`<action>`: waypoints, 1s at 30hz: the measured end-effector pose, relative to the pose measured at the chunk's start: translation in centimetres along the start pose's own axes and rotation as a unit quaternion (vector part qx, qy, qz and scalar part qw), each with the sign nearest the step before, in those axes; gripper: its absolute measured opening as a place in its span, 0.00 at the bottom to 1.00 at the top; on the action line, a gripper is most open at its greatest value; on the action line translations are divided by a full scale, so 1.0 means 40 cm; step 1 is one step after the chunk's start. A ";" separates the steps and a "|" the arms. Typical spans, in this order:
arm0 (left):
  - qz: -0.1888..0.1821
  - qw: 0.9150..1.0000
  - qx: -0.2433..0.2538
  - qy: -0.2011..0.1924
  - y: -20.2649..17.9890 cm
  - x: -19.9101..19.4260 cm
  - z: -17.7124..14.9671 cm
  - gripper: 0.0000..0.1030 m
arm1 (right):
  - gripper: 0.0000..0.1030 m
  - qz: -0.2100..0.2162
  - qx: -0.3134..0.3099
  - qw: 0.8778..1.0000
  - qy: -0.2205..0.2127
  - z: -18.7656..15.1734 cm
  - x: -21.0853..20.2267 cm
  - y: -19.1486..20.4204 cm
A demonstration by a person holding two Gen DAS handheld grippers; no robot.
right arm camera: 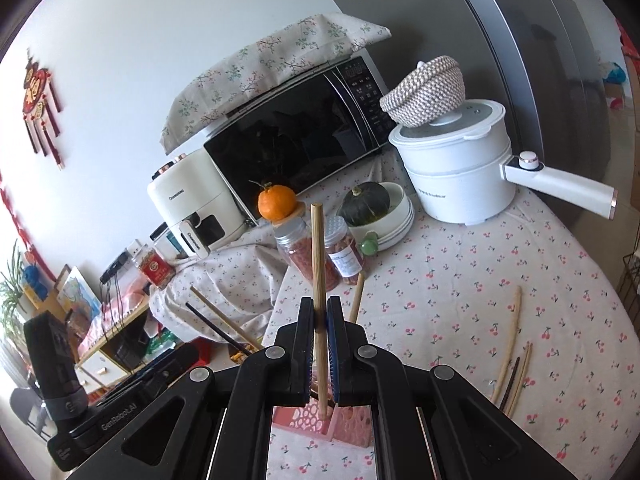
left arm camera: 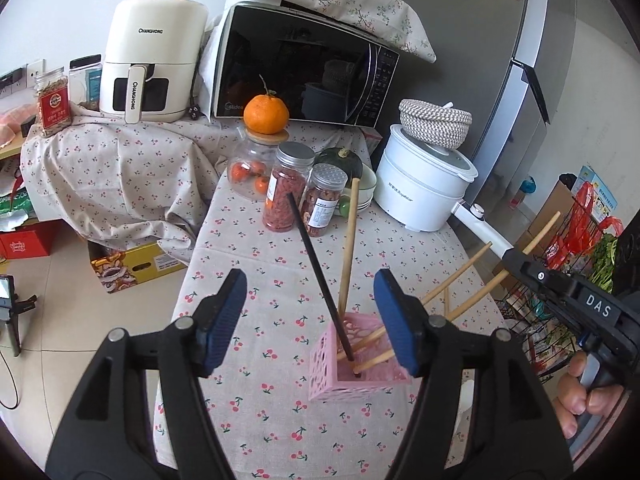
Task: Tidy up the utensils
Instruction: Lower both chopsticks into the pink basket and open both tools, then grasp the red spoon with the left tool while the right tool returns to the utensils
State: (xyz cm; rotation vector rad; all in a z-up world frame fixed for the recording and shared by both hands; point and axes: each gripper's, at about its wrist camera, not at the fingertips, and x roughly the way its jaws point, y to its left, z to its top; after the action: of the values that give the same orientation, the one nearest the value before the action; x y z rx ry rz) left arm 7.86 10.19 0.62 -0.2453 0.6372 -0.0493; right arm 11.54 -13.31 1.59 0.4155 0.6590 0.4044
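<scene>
- Currently clamped by right gripper: wooden chopstick, long axis near vertical, lower tip down inside pink holder.
- Left gripper spread wide, holding nothing, hovering beside pink holder on cherry-print tablecloth.
- Black chopstick leaning up-left from holder.
- Loose chopsticks flat on cloth, lengthwise away from camera.

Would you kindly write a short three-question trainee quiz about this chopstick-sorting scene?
1. True or false: the right claw is shut on a light wooden chopstick.
2. Which chopstick in the pink perforated plastic holder differs in colour? A) black chopstick B) green C) white
3. Fill in: the left claw is ____, holding nothing.

Key:
1. True; the stick's lower end is in the holder.
2. A.
3. Open. More loose chopsticks lie on the cherry-print tablecloth.
</scene>
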 end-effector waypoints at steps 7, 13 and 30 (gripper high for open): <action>0.006 1.000 0.022 0.009 0.002 0.001 -0.011 0.65 | 0.06 -0.018 0.027 0.999 0.024 -0.046 0.067 -0.005; -0.002 0.999 0.033 0.021 -0.009 0.001 -0.021 0.66 | 0.12 -0.021 0.015 0.999 0.042 -0.053 0.097 0.006; -0.044 0.995 0.046 0.076 -0.064 0.001 -0.057 0.80 | 0.71 -0.028 -0.042 0.998 -0.037 0.037 -0.101 -0.034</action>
State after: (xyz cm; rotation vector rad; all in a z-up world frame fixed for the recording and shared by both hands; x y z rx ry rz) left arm 6.60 7.23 -0.55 -0.1820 0.7743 -0.1830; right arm 9.92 -16.75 4.01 0.3301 0.5780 0.3610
